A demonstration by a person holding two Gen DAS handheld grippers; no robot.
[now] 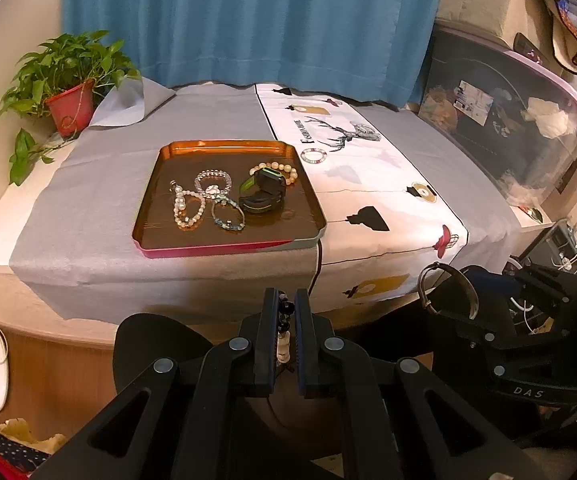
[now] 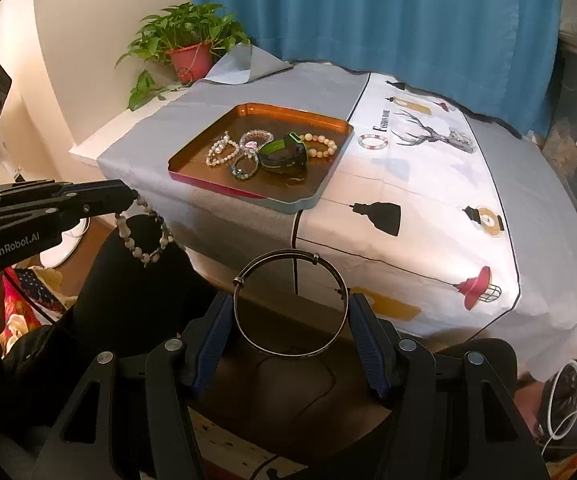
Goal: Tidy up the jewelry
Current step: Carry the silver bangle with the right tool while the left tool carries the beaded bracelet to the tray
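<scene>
Both grippers hang off the near edge of the table, each loaded, both aimed down and forward at the tray (image 1: pixel 150 204).

Left gripper (image 1: pixel 287 312): jaws pinched nearly together on a beaded bracelet (image 2: pixel 144 236). In the left wrist view only a few dark and pale beads show in the slit between the fingers; in the right wrist view the loop dangles free below the tips.

Right gripper (image 2: pixel 290 308): jaws held apart, pads pressing the two sides of a thin metal bangle (image 2: pixel 290 304). The ring stands roughly face-on to its camera, spanning the gap between the fingers.

The tray sits on the grey cloth, ahead of and above both tools in their views. It already holds several bead bracelets and a black-and-green watch (image 1: pixel 262 194), bunched toward the middle and far right. One small ring-shaped bracelet (image 1: pixel 313 156) lies off the tray on the white printed cloth (image 1: pixel 388 200), just beside the tray's far right corner.

Key relation: the tray lies straight ahead of the left gripper and ahead-left of the right gripper, so the left looks the nearer. The tray's bare floor is along its near and left side. Judgement: both pieces are meant for the tray; the bangle would need to tip flat to settle there, and the dangling loop could snag the near rim.
</scene>
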